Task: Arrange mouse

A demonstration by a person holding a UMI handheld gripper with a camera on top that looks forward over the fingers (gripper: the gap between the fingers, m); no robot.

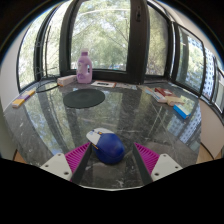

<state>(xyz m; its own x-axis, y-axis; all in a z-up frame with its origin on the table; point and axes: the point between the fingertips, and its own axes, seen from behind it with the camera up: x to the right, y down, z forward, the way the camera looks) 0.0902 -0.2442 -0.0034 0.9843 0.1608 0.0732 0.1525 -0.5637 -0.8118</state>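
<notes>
A rounded blue mouse [109, 149] sits on the glass counter [60, 125] between the gripper's [112, 157] spread jaws, gaps either side; no writing is legible on it.

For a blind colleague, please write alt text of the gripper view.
A rounded blue computer mouse lies on a round glass table, between the open fingers of the hand-held gripper, with gaps at both sides. Beyond it lie a dark round mouse pad and a pale pink plastic bottle, before large windows.
</notes>
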